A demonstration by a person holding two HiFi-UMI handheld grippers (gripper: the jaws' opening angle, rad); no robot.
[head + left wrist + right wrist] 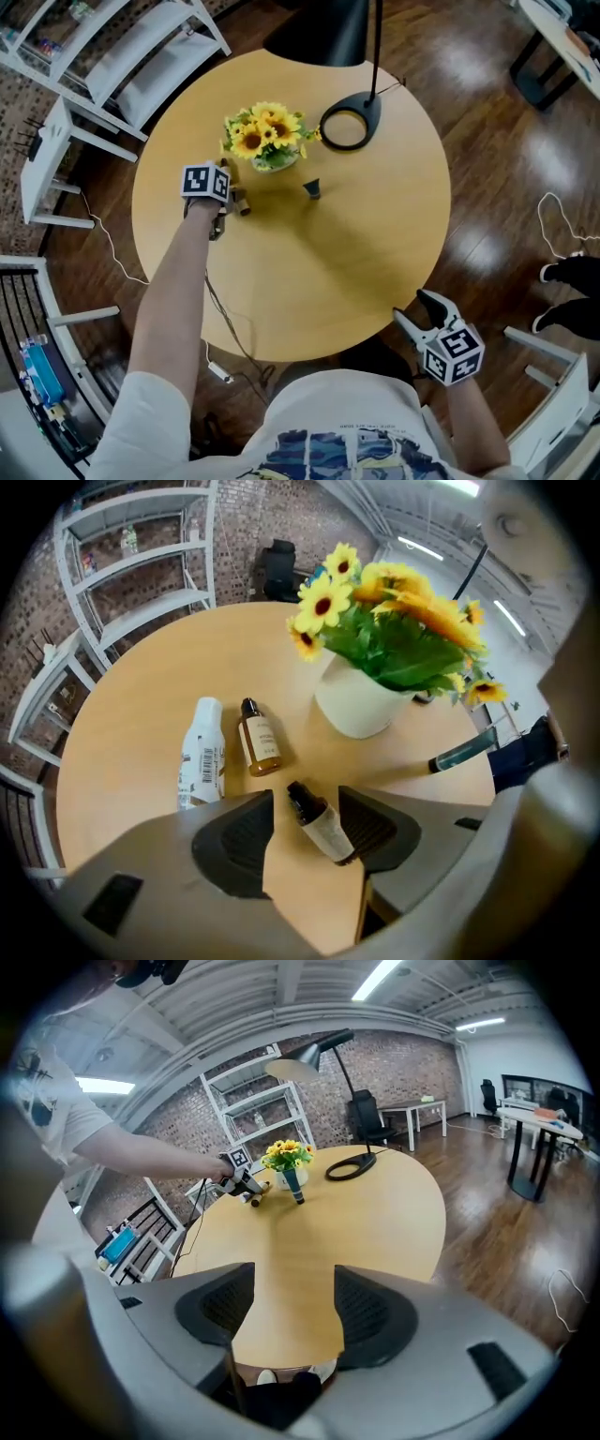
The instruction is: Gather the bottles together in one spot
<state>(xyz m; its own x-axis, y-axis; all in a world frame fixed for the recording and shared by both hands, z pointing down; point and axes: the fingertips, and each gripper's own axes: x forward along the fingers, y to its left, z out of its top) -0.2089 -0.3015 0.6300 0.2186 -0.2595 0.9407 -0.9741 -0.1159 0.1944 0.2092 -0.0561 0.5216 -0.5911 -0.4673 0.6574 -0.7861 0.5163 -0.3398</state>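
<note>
In the left gripper view a white bottle (pixel 202 754) and an amber bottle (pixel 260 735) lie side by side on the round wooden table (pixel 356 262), left of the sunflower vase (pixel 361 700). A small brown bottle with a pale label (pixel 323 825) lies slanted between the jaws of my left gripper (pixel 305 829). Its base is against the right pad and its cap is clear of the left pad, so the gripper is open. A dark teal bottle (pixel 312 189) stands apart, right of the vase. My right gripper (pixel 414 309) hangs open and empty over the table's near edge.
A black lamp base (pixel 349 127) sits behind the vase of sunflowers (pixel 267 141). White shelving (pixel 122 47) and a white rack (pixel 47 159) stand left of the table. A cable (pixel 225 319) runs down the table's left front.
</note>
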